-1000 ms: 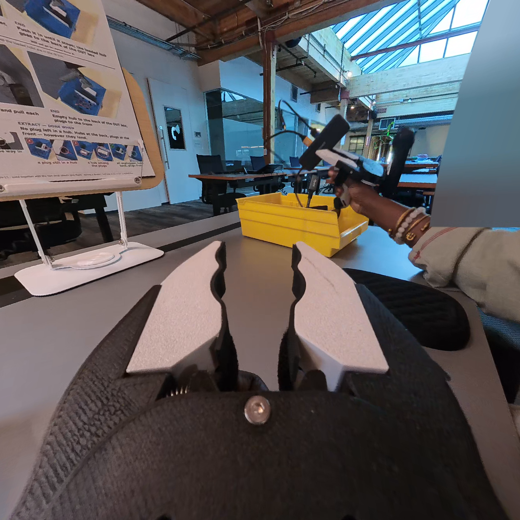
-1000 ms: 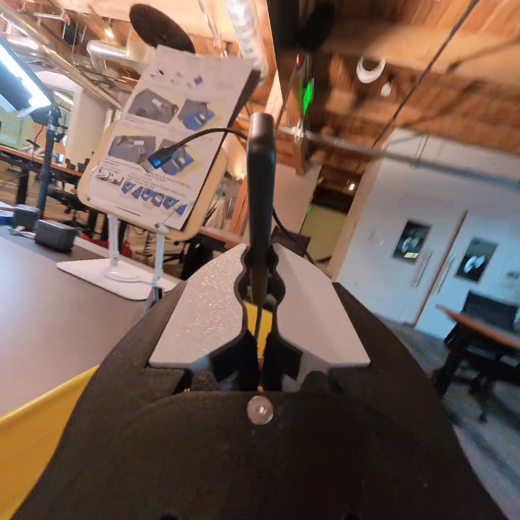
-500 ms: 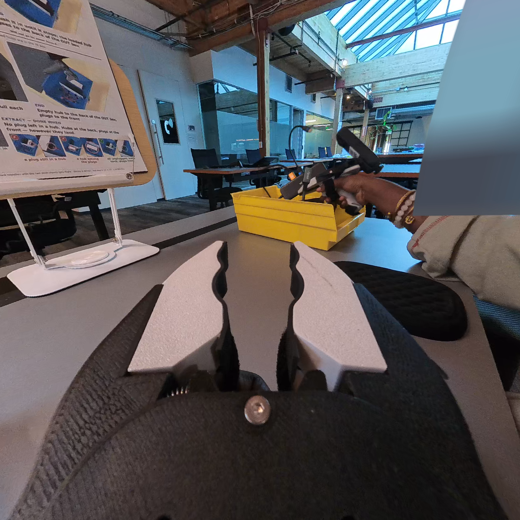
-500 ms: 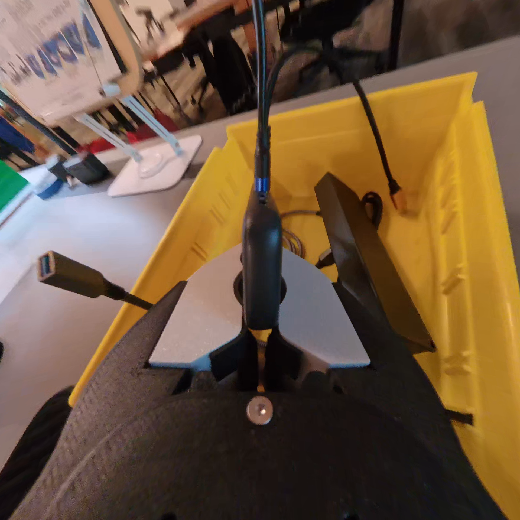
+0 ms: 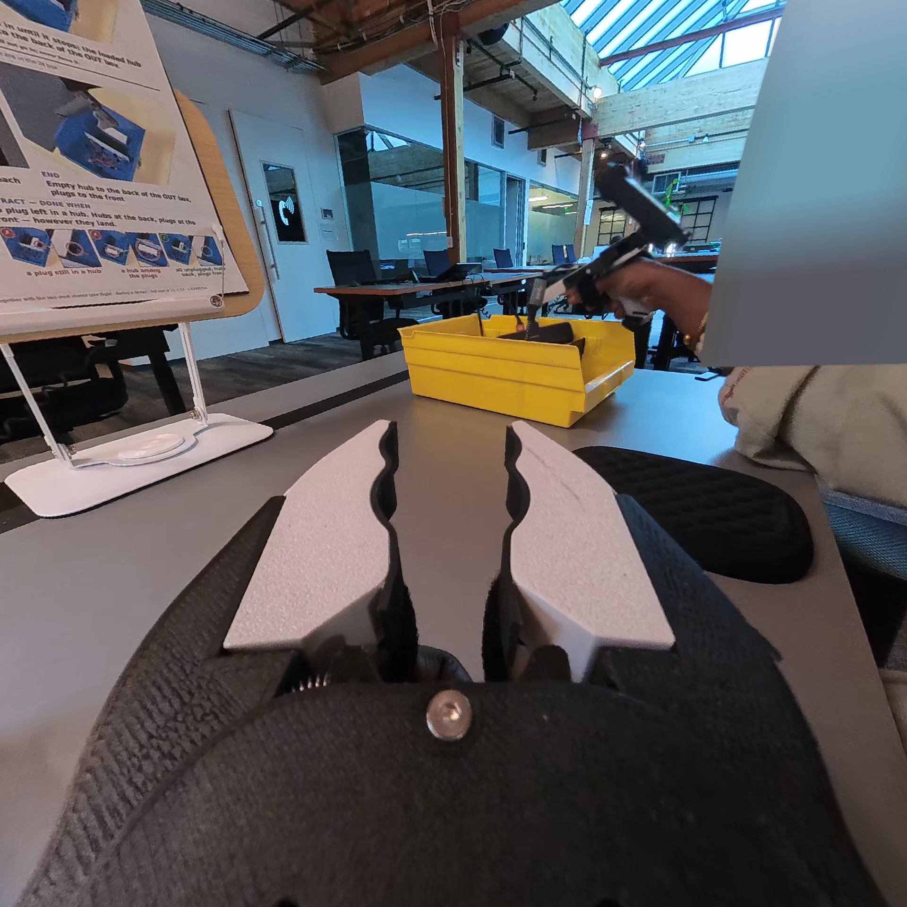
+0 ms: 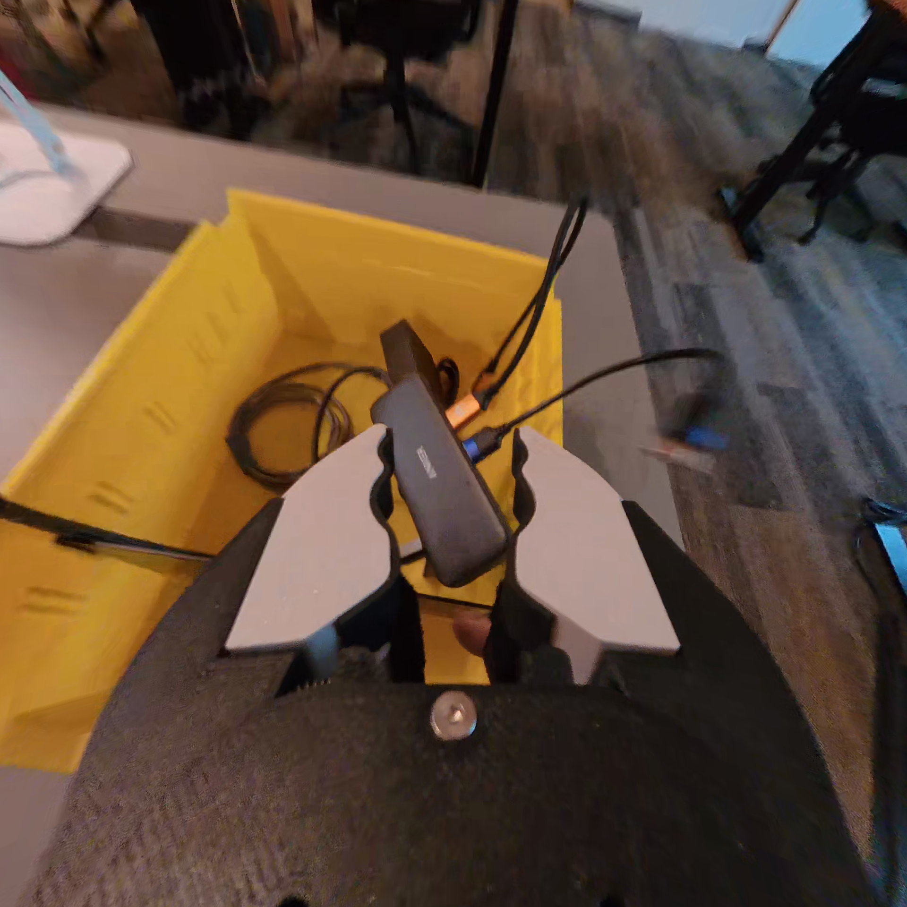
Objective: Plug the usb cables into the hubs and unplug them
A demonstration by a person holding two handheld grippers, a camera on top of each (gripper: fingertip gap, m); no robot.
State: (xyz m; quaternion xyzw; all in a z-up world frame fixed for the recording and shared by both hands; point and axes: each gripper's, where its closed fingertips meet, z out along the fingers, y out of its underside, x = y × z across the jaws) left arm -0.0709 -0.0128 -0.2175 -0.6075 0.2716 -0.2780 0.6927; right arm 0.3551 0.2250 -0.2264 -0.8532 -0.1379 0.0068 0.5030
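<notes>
the right gripper [image 6: 449, 441] hangs over a yellow bin [image 6: 147, 392] on a grey table [image 5: 147, 564], its jaws spread apart, holding nothing. a dark usb hub [image 6: 441, 481] lies tilted between the fingers inside the bin, with an orange-tipped cable [image 6: 464, 410] and a blue-tipped cable [image 6: 478, 446] plugged into its side. a coiled black cable [image 6: 289, 422] rests on the bin floor. the left gripper [image 5: 449, 441] sits low over the table, jaws apart and empty, well apart from the bin

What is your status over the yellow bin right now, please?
Left gripper open, empty, above table. Right gripper open over bin. Hub between its jaws, two cables plugged in. Nothing in the way.
</notes>
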